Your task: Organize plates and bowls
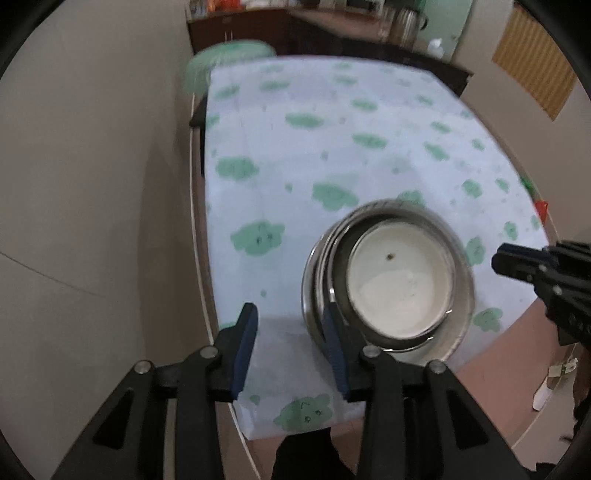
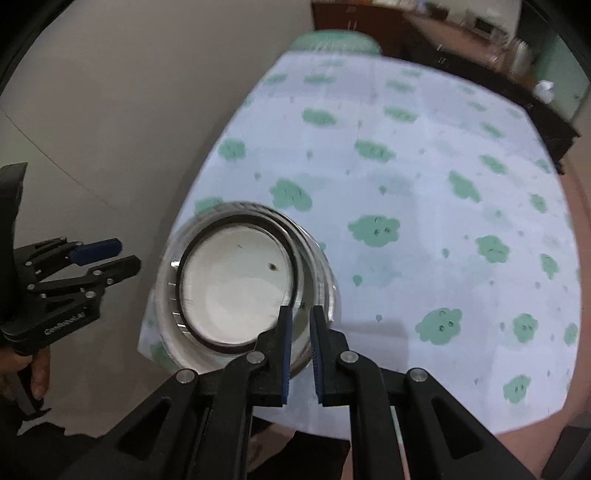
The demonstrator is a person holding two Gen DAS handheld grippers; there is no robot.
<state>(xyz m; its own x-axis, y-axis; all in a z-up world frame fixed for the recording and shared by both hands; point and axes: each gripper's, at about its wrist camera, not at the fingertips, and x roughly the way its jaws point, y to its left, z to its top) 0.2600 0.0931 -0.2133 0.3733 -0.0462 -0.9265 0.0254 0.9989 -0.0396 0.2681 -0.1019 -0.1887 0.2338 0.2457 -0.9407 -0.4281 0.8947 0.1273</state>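
A nested stack of steel bowls (image 1: 388,284) with a white dish (image 1: 400,280) on top sits near the table's front edge; it also shows in the right wrist view (image 2: 240,288). My left gripper (image 1: 291,321) is open and empty, just left of the stack, its right finger over the rim. My right gripper (image 2: 301,321) is open by a narrow gap and holds nothing, hovering over the stack's right rim. The right gripper shows at the right edge of the left wrist view (image 1: 517,258), and the left gripper at the left edge of the right wrist view (image 2: 110,254).
The table (image 1: 332,147) wears a pale cloth with green cloud prints. A green stool (image 1: 229,59) stands at the far end by a dark cabinet (image 1: 258,26). A grey wall runs along the left. Brown floor lies to the right.
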